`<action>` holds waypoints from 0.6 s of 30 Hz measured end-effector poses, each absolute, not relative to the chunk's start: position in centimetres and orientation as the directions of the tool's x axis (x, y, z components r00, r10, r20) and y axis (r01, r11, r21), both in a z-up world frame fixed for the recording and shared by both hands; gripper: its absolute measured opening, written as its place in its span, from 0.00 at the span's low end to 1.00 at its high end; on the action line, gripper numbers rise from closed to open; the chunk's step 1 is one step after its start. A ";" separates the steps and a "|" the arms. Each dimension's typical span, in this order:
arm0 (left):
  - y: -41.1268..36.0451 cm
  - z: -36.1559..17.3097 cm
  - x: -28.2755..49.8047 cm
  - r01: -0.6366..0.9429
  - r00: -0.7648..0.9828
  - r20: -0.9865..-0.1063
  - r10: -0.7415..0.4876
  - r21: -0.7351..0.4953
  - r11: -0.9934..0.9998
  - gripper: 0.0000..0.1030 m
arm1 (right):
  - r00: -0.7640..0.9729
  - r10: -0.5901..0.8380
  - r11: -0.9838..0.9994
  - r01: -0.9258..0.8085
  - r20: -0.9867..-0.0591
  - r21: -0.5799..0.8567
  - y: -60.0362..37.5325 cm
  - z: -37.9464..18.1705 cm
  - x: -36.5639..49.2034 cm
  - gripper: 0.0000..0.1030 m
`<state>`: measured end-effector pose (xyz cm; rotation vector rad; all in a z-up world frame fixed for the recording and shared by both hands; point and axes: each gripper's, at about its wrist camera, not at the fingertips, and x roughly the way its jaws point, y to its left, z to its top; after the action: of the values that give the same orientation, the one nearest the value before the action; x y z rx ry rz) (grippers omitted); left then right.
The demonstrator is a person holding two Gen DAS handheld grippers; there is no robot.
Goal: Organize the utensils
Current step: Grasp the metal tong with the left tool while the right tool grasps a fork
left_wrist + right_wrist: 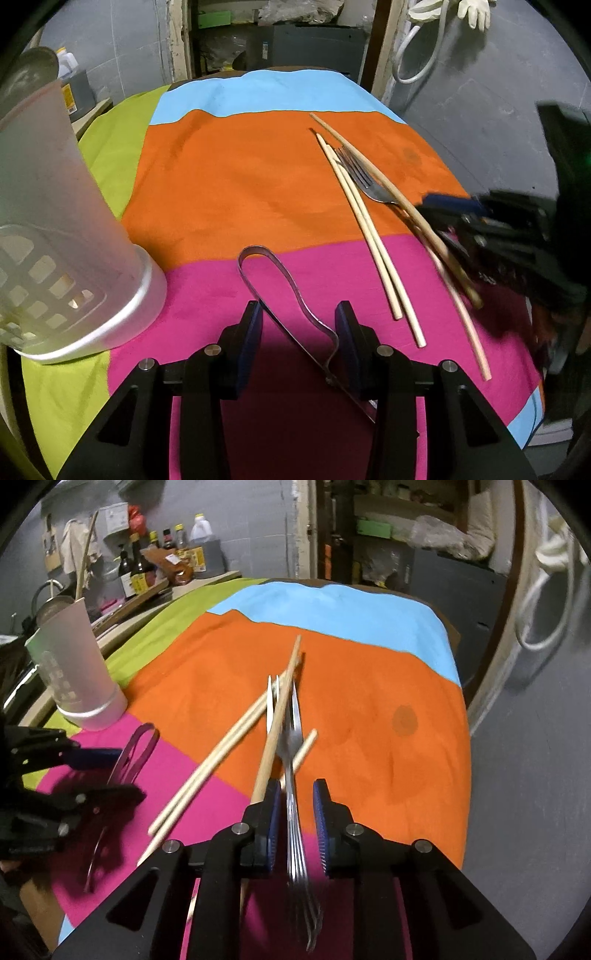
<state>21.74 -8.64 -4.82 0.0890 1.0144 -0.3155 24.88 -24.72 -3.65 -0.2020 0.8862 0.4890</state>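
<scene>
A bent metal looped tool (pixel 273 280) lies on the pink stripe of the cloth, its handle running between the fingers of my left gripper (pixel 299 334), which is open around it. It also shows in the right wrist view (pixel 135 751). My right gripper (pixel 295 812) is open around the handle of a metal fork (pixel 288 738), beside a wooden chopstick (pixel 280 716). Two pale chopsticks (pixel 369 236) lie side by side and another chopstick (pixel 461 314) lies nearer the right edge. The fork (pixel 360 177) and right gripper (pixel 480 236) show at right in the left wrist view.
A frosted plastic utensil holder (pixel 62 229) stands at the left on the green part of the cloth (pixel 236 177); it also shows in the right wrist view (pixel 77 672). Bottles (pixel 162 557) stand on a counter behind. The table edge drops off at right.
</scene>
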 end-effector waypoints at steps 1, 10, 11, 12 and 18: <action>-8.5 -4.8 21.8 0.302 0.486 -0.847 -0.218 -0.071 0.951 0.35 | 0.523 0.329 0.865 -0.502 -0.787 0.028 -24.4 -3.7 25.3 0.26; -7.1 -4.7 21.7 0.311 0.470 -0.854 -0.223 -0.076 0.947 0.34 | 0.486 0.317 0.823 -0.568 -0.814 -0.019 -21.2 -4.4 28.3 0.26; -7.1 -4.7 21.7 0.311 0.467 -0.855 -0.225 -0.080 0.947 0.34 | 0.485 0.320 0.828 -0.560 -0.814 -0.008 -21.2 -4.5 28.7 0.26; -7.1 -4.7 21.7 0.311 0.464 -0.857 -0.225 -0.080 0.947 0.34 | 0.488 0.321 0.834 -0.551 -0.812 -0.001 -21.2 -4.6 29.0 0.26; -7.4 -4.6 22.7 0.303 0.439 -0.870 -0.223 -0.090 0.949 0.34 | 0.485 0.337 0.855 -0.517 -0.807 0.047 -21.6 -4.7 29.4 0.21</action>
<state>22.66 -7.44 -4.57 0.0835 1.0673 -0.3269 29.41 -21.65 -4.71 -0.2136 0.9285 0.5246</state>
